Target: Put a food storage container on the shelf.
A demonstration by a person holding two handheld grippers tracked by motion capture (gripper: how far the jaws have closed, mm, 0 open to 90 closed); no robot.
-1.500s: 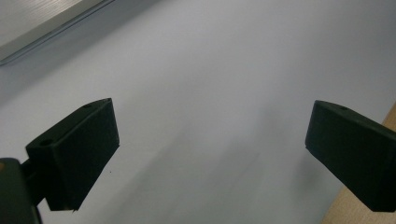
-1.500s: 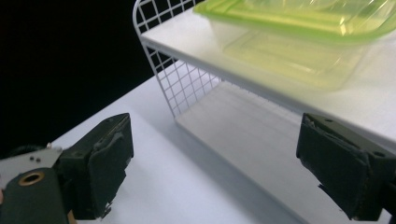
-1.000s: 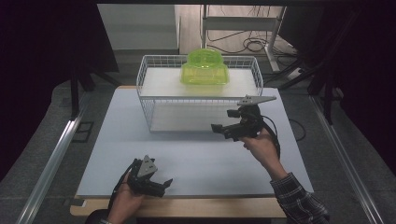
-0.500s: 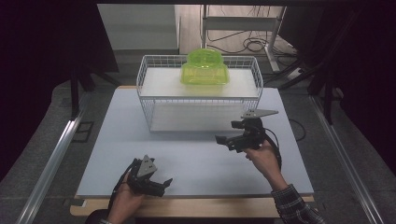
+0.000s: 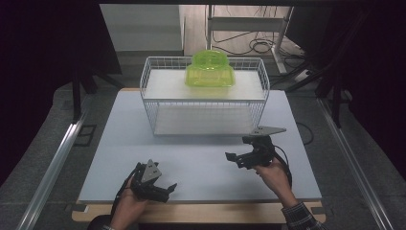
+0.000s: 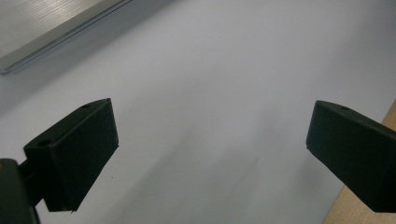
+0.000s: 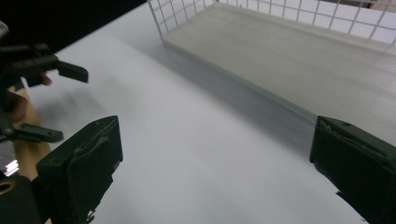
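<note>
A translucent green plastic container (image 5: 209, 69) sits on the top shelf of a white wire rack (image 5: 203, 100) at the back of the white table top (image 5: 191, 153). My right gripper (image 5: 233, 160) (image 7: 215, 149) hangs low over the table in front of the rack's right end and points left. It is open; its jaws have just been opening a little, with nothing between them. The rack's lower shelf (image 7: 299, 60) lies ahead of it. My left gripper (image 5: 168, 192) (image 6: 210, 140) rests open and empty at the table's front left edge, over bare white surface.
A wooden strip (image 5: 215, 213) borders the table's front edge. Aluminium rails run along the floor at the left (image 5: 52, 163) and right (image 5: 354, 167). Cables and a metal stand (image 5: 249, 28) lie behind the rack.
My right gripper has come down and toward the front of the table, away from the rack. The left gripper has stayed in place.
</note>
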